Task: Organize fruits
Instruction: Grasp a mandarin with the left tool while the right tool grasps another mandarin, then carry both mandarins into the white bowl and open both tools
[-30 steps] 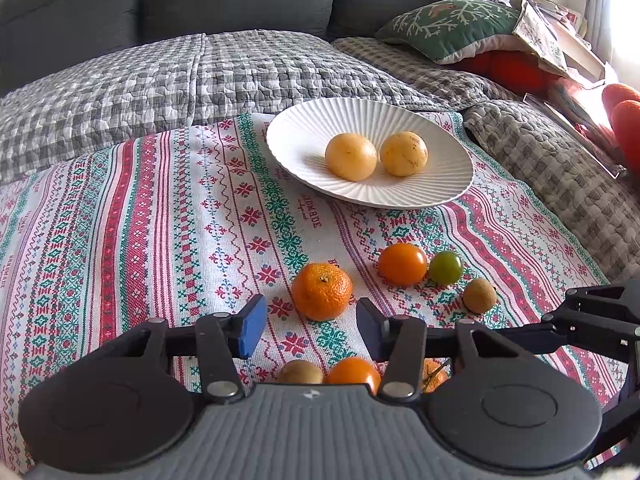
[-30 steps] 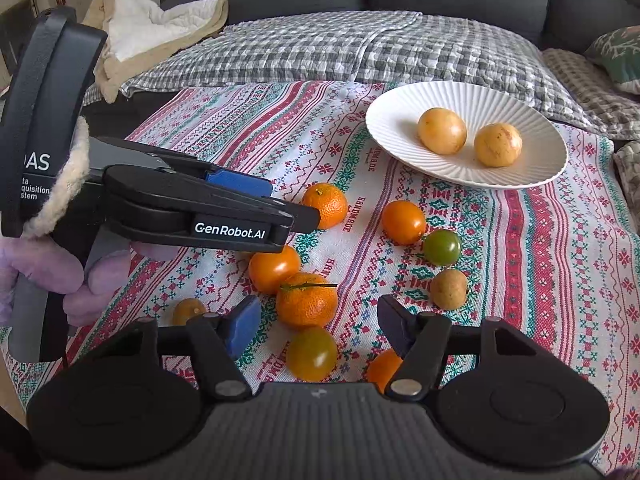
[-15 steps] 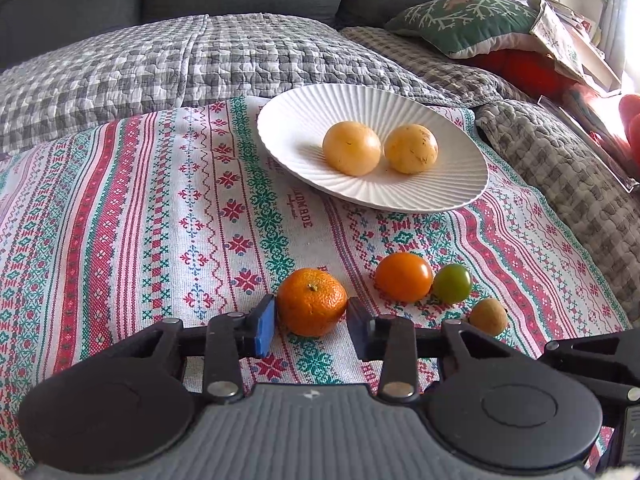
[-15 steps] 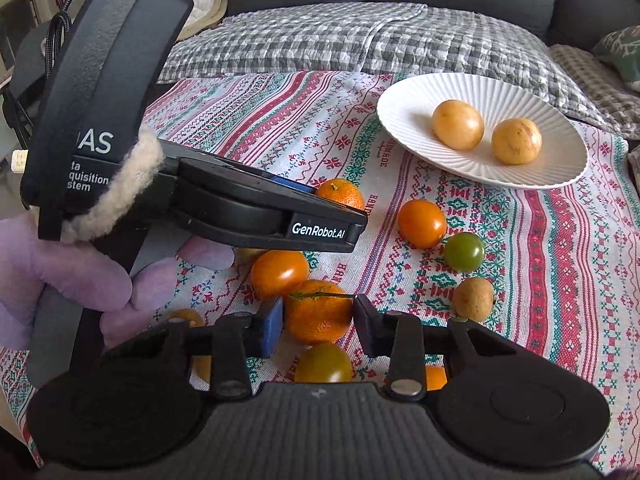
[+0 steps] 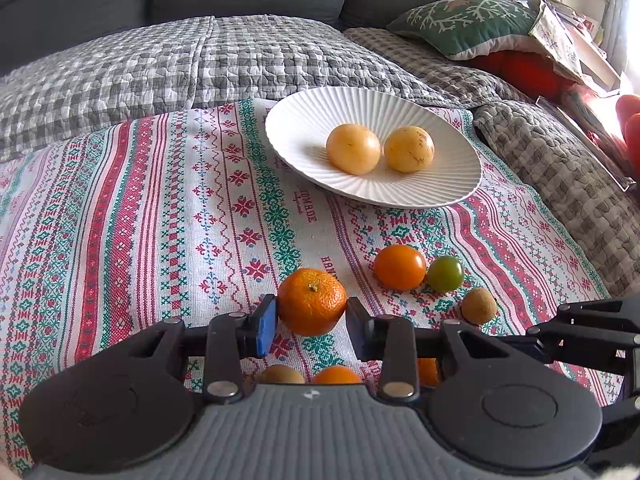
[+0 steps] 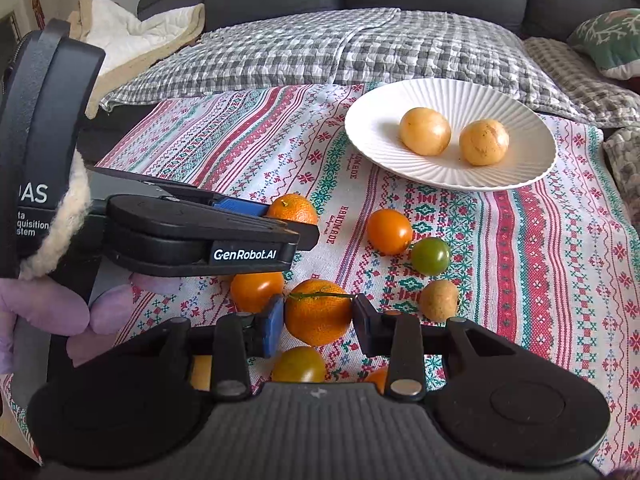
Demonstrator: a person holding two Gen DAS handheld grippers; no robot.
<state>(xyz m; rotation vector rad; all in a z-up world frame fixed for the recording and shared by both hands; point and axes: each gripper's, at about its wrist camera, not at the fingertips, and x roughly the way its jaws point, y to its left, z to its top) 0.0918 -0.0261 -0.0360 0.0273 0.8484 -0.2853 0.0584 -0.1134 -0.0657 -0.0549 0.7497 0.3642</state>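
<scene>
**Clerk:** While you call them off, largest first. Item one?

**Me:** Plate [image 6: 448, 92], white, ribbed, at one o'clock from my right gripper [image 6: 319, 320]; holds two yellow fruits [image 6: 425, 131].

**Clerk:** Item two?

**Me:** Stemmed mandarin [image 6: 318, 314], on the cloth, dead ahead; right jaws just closed, pads pressing both flanks.

**Clerk:** Item three?

**Me:** Second mandarin [image 5: 312, 300], at twelve o'clock, clamped by my left gripper [image 5: 311, 318]; plate beyond at one. Left looks nearer it, I judge.
</scene>
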